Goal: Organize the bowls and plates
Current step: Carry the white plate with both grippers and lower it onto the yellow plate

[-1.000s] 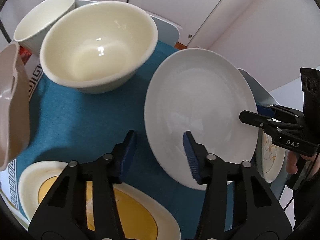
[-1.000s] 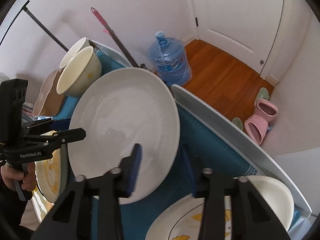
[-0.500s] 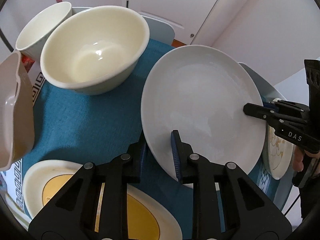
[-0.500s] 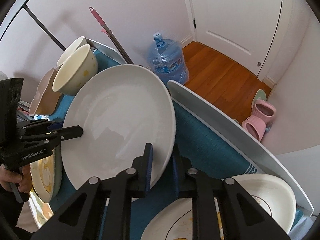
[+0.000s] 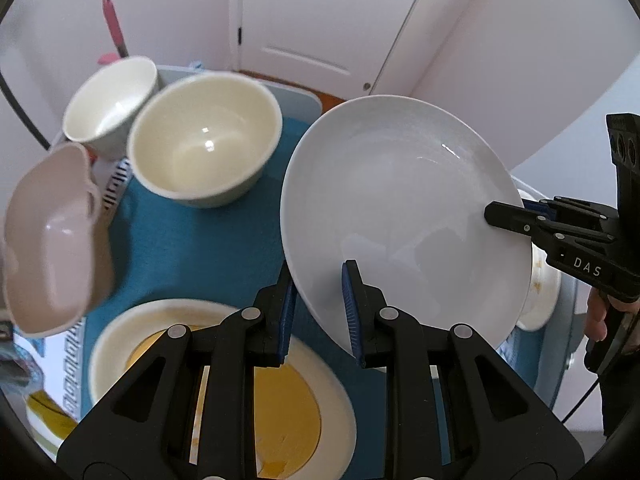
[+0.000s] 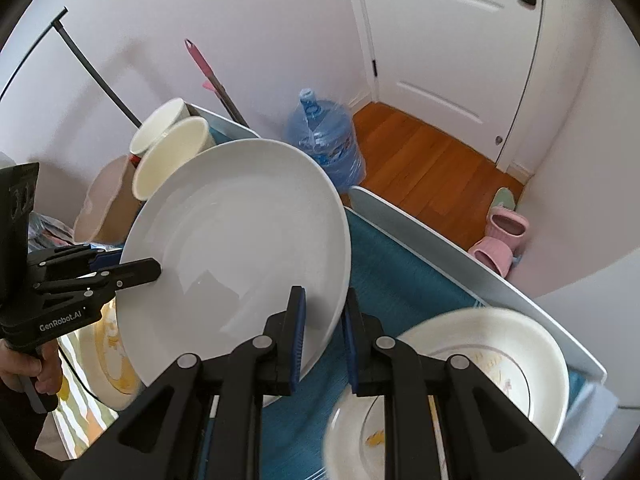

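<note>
A large white plate hangs tilted above the blue cloth, held from two sides. My left gripper is shut on its near rim. My right gripper is shut on the opposite rim of the plate. The right gripper also shows at the right of the left wrist view, and the left gripper at the left of the right wrist view. A cream bowl and a white bowl stand at the back.
A pink scalloped dish lies at the left. A yellow-centred plate lies under my left gripper. Patterned plates lie under my right gripper. A water jug and pink slippers are on the wooden floor.
Both grippers closed on the white plate's opposite rims and lifted it off the cloth. The view has pulled back and up from the table.
</note>
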`<state>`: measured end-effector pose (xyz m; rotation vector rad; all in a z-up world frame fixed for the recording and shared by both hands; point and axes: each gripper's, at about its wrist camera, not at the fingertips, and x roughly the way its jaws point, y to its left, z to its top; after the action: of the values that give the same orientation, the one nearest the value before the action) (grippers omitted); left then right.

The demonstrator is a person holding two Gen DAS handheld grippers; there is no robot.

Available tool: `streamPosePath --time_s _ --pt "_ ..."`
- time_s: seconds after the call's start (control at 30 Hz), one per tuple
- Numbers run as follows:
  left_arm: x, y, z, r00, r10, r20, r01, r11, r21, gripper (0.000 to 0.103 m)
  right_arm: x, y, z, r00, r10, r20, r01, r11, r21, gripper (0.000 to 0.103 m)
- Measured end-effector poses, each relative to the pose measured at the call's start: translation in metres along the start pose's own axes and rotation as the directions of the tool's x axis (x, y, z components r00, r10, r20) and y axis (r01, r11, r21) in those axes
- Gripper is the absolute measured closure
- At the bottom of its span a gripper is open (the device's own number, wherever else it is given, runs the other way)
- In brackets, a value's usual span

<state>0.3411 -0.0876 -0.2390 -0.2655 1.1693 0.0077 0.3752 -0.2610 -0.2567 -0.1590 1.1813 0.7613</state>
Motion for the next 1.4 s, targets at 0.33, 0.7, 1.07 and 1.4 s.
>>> streamPosePath --time_s 0.33,0.7,1.07,1.4 --pt "-0.077 0.049 -0.021 0.998 -0.047 0.047 0.042 0.994 0.098 0.083 -0.060 0.079 -0.023 0.993 -0.055 0.105 0.050 0.997 0.053 0.087" --pt "-0.076 0.122 -0.068 0.996 -0.073 -0.045 0.080 0.976 0.202 0.083 -0.040 0.167 -0.081 0.989 -0.112 0.095 0.090 0.973 0.212 0.087" --pt "-0.037 0.143 -0.097 0.982 -0.118 -0.146 0.156 0.948 0.276 0.083 0.001 0.195 -0.125 0.975 -0.215 0.051 0.180 0.909 0.376 0.087" --pt "-0.017 0.132 -0.102 0.986 -0.060 -0.153 0.109 0.935 0.336 0.083 0.005 0.211 -0.130 0.958 -0.286 0.027 0.260 0.902 0.344 0.087"
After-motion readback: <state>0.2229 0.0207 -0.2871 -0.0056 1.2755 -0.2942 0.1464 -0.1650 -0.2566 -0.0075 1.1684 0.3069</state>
